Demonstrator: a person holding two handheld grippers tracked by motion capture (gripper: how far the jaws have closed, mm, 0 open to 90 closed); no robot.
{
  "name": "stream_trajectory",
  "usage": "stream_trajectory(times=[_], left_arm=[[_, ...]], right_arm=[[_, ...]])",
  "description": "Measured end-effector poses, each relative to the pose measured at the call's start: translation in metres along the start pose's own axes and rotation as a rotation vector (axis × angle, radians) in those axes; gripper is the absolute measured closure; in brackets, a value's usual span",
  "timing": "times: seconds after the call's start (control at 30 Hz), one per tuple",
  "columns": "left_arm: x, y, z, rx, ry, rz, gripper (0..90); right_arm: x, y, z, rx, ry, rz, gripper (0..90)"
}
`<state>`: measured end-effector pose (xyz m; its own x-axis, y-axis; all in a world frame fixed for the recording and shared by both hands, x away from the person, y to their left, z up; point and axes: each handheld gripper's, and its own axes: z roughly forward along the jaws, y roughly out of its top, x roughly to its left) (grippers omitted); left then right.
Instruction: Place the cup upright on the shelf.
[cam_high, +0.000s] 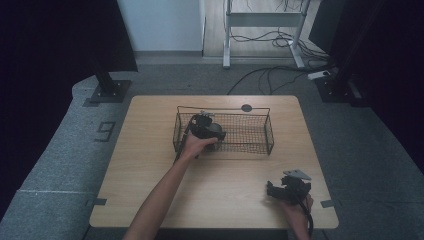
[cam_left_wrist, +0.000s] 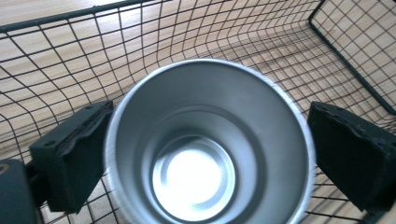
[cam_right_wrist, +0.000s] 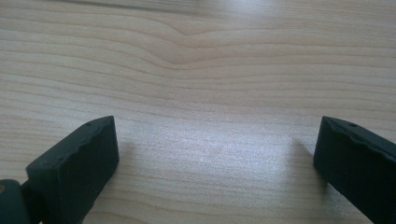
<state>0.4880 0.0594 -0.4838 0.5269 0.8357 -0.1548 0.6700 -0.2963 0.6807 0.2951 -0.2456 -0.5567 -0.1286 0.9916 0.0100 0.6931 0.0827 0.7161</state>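
I had the left gripper (cam_high: 206, 129) down inside the wire basket (cam_high: 269, 131), at its left end, and in the left gripper view a steel cup (cam_left_wrist: 205, 149) sat between the jaws, mouth toward the camera. The left pad (cam_left_wrist: 77, 154) looked to be against the cup's wall; the right pad (cam_left_wrist: 348, 156) stood just off the rim, so I could not tell whether the grip was closed or loosening. The cup lay over the basket's mesh floor, though I could not see whether its base rested on it.

My right gripper (cam_high: 287, 190) sat near the table's (cam_high: 150, 165) front right corner, jaws wide apart over bare wood, holding nothing.

I judged the cup as good as placed in the basket. What remained was freeing it and drawing the left gripper out.
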Motion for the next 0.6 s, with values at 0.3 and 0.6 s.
stream_trajectory(times=[0.3, 0.6], left_arm=[[-0.002, 0.003, -0.021, -0.048, -0.004, -0.002, 1.8], [0.001, -0.003, -0.053, -0.105, -0.016, -0.001, 1.7]], right_arm=[[0.000, 0.000, 0.000, 0.000, 0.000, 0.000, 0.1], [0.000, 0.000, 0.000, 0.000, 0.000, 0.001, 0.1]])
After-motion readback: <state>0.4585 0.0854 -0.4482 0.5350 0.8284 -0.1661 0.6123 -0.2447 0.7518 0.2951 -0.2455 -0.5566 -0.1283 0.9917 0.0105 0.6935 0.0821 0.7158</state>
